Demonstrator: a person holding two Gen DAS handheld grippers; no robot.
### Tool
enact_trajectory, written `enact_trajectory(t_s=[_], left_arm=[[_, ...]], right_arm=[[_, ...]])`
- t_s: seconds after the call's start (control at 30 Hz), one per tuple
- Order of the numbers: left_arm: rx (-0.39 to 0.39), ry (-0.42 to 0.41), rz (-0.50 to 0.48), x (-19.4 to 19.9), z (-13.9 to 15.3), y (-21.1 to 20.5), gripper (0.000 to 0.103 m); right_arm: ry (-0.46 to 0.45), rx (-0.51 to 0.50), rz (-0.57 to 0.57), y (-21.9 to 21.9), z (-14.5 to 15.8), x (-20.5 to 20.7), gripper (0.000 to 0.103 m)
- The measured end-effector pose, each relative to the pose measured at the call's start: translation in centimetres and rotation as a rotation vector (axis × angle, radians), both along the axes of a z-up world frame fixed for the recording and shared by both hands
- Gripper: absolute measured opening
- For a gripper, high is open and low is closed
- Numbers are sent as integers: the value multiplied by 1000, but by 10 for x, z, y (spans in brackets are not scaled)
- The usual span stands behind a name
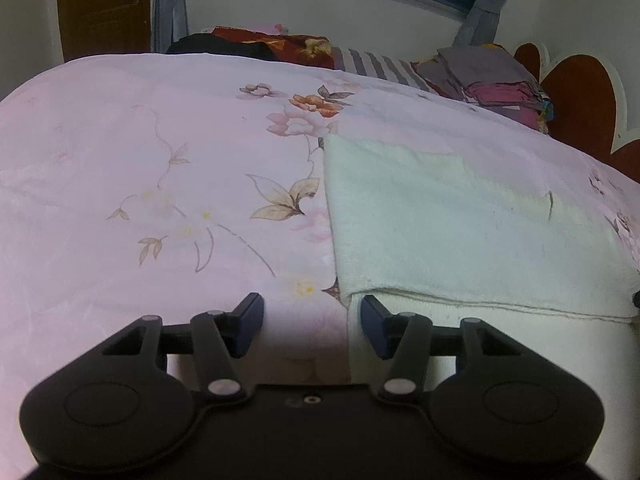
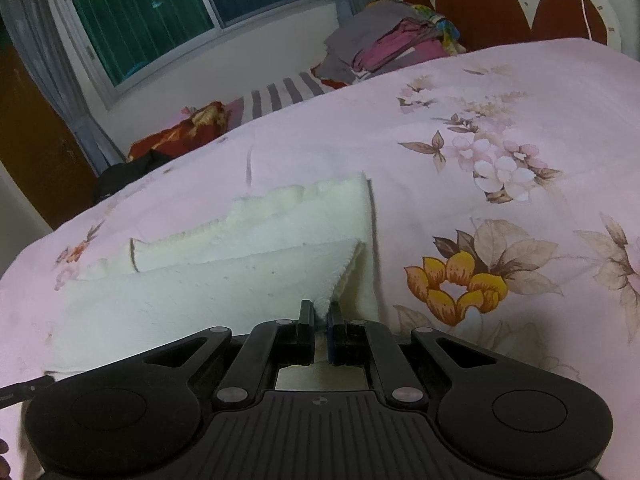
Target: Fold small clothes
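Observation:
A white terry cloth lies on the pink flowered bedspread. In the left wrist view my left gripper stands open at the cloth's near left corner. Its right finger is over the cloth's edge and its left finger is over bare bedspread; the pads press on nothing. In the right wrist view my right gripper is shut on a corner of the cloth. That corner is lifted into a peak, with a fold running back from it over the lower layer.
A stack of folded clothes lies at the far side by the red and white headboard. Red and dark garments lie along the far edge under the window. Bedspread stretches to the right of the cloth.

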State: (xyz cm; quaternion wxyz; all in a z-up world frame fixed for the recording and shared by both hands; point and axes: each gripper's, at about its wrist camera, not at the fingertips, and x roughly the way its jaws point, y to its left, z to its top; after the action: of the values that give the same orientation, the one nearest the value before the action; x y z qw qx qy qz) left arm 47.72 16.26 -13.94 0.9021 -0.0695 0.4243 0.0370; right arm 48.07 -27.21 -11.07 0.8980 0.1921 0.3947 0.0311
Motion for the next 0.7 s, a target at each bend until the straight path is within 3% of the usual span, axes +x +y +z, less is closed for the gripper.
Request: enact_trajectory(t_s=[0.43, 0.47, 0.53, 0.6, 0.7], left_arm=[[-12, 3, -7, 2, 0, 2, 55], [-16, 3, -10, 0, 3, 3, 50], [-42, -56, -20, -10, 17, 4, 50], [-36, -125, -64, -16, 32, -4, 50], [-57, -154, -152, -7, 35, -26, 50]], right_arm=[[31, 6, 4, -5, -14, 3, 5], [31, 8, 7, -7, -13, 4, 5], [26, 24, -3, -11, -6, 1, 6], [-23, 32, -25, -17, 8, -9, 21], [-55, 7, 31, -5, 18, -8, 21]])
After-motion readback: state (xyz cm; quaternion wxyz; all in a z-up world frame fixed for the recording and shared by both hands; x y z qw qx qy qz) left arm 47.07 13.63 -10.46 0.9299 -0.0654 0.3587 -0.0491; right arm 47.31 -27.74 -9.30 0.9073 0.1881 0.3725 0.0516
